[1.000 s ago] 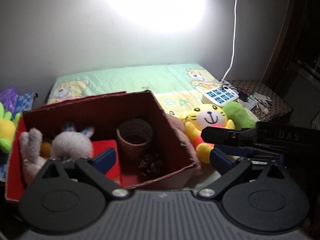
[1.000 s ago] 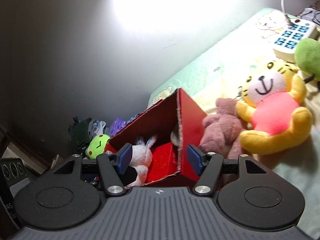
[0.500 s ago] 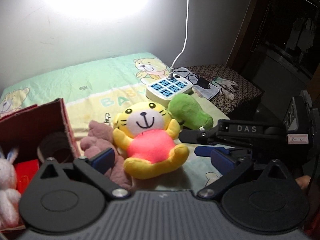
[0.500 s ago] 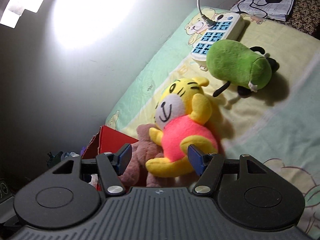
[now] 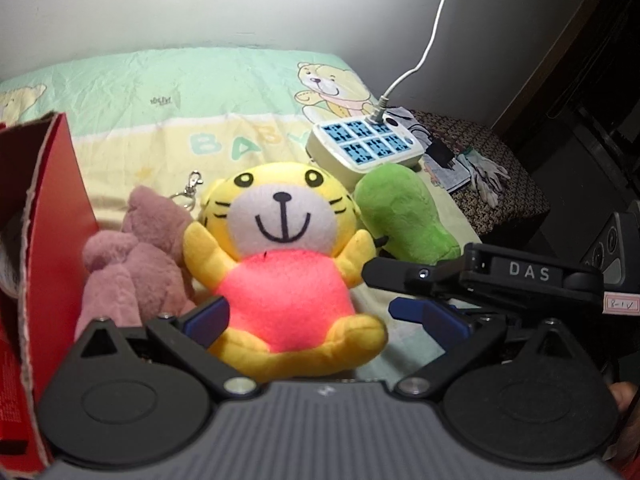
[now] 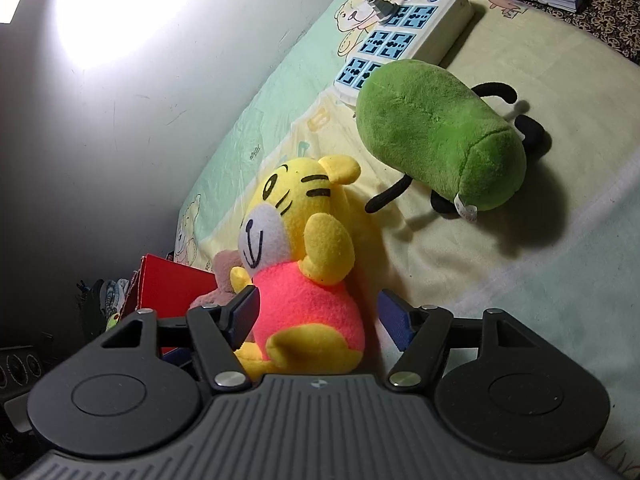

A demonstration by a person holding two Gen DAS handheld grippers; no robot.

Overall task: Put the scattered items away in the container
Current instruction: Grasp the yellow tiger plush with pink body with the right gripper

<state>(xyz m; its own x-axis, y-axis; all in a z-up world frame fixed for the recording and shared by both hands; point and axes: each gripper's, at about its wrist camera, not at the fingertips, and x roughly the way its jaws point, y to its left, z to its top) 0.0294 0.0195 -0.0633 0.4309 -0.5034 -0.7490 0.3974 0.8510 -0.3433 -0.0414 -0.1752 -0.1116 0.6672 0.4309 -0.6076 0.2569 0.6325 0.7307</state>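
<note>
Bed w/ green-yellow baby sheet, wall behind. Yellow tiger plush lies face up beside red cardboard box. Right tool nearer: jaws wide, just been opening, straddling its pink belly, pads not pressing (no grip yet). Left tool also wide, tiger directly ahead.

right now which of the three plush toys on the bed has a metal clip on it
The pink plush, lying between the red box and the yellow tiger plush. A silver keychain clip sticks out at its top; the tiger and the green plush show none.
</note>
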